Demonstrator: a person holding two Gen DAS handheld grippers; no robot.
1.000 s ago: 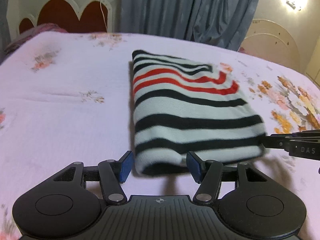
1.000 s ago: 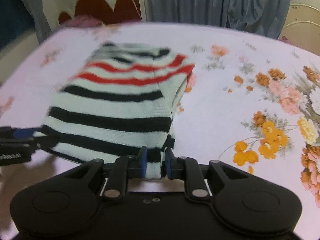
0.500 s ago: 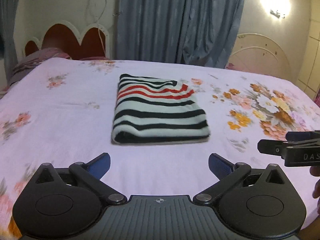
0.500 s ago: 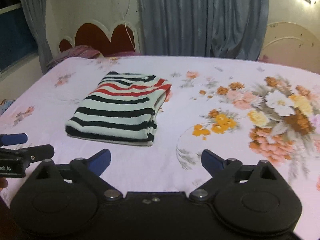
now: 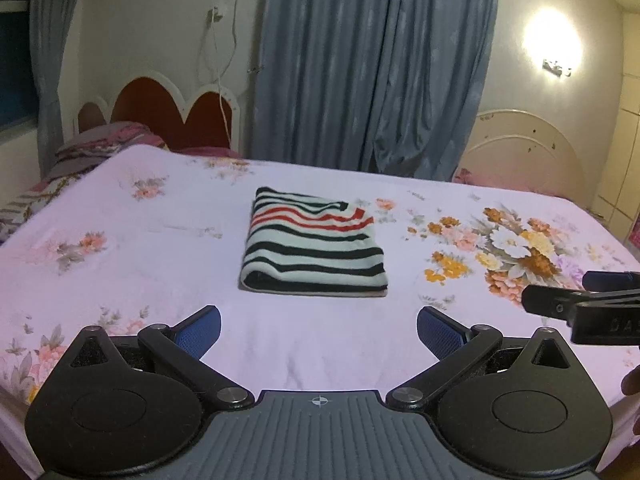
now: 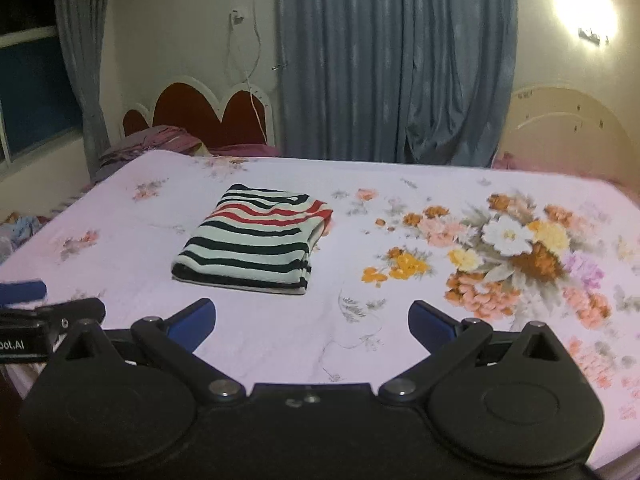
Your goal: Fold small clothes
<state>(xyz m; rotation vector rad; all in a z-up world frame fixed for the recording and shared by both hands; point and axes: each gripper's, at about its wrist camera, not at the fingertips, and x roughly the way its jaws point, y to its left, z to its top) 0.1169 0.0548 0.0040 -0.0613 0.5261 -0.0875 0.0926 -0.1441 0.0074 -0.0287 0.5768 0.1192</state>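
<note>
A striped garment [image 5: 314, 248], white with black and red stripes, lies folded into a flat rectangle in the middle of the bed; it also shows in the right wrist view [image 6: 256, 240]. My left gripper [image 5: 319, 330] is open wide and empty, held well back from the garment near the bed's front edge. My right gripper [image 6: 312, 320] is open wide and empty, also held back, to the garment's right. Each gripper's tip shows at the side of the other's view.
The bed [image 5: 160, 280] has a pale pink sheet with a large flower print [image 6: 516, 248] on its right. A red headboard [image 5: 168, 112] and pillows stand at the back left, blue curtains [image 5: 372, 64] behind, a cream bed end [image 5: 528, 148] at the back right.
The right gripper let go of the garment's front edge and both grippers opened wide. Both drew back and up, so the folded garment now lies farther off on the bed.
</note>
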